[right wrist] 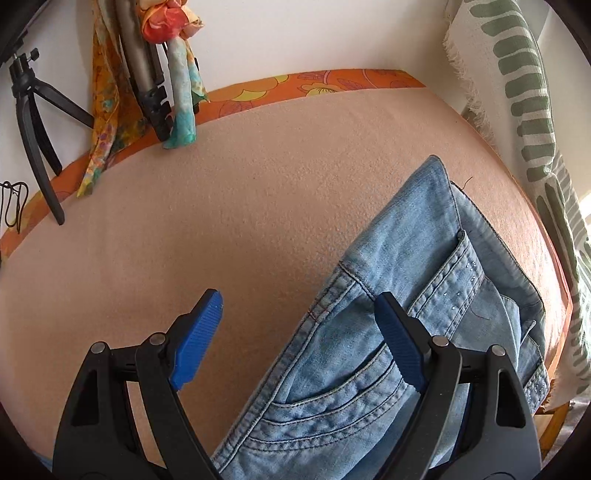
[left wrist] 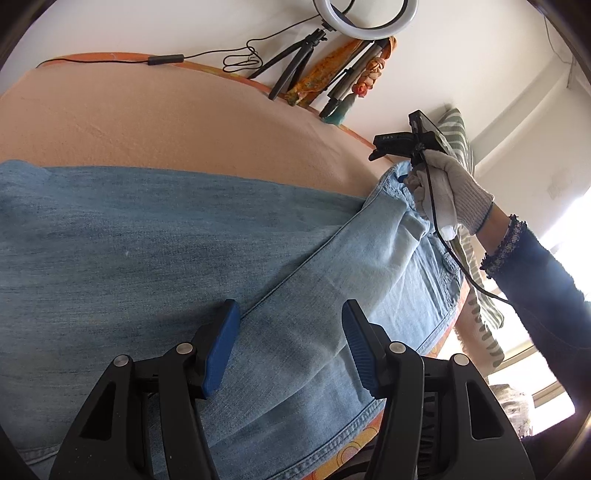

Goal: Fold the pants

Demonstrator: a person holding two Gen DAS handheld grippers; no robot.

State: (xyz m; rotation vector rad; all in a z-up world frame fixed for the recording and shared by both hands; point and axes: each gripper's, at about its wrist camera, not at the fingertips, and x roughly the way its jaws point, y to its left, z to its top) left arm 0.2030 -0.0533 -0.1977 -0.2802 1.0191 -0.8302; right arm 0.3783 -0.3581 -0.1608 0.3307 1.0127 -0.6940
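Observation:
Light blue denim pants [left wrist: 184,240] lie spread across a peach blanket [left wrist: 147,118]. My left gripper [left wrist: 291,343] is open, its blue pads just above the pants' leg fabric near the front edge. My right gripper [right wrist: 299,336] is open over the waist end of the pants [right wrist: 406,295], where pockets and waistband show; its right pad sits over the denim, its left pad over bare blanket. In the left wrist view the right gripper's body [left wrist: 406,142] shows, held by a white-gloved hand [left wrist: 447,192] at the pants' far waist end.
A ring light [left wrist: 365,14] on a tripod [left wrist: 291,66] and colourful scarves [right wrist: 173,74] stand against the white wall behind the blanket [right wrist: 221,203]. A green-striped cloth [right wrist: 524,110] hangs at the right. An orange floral sheet [right wrist: 332,83] edges the surface.

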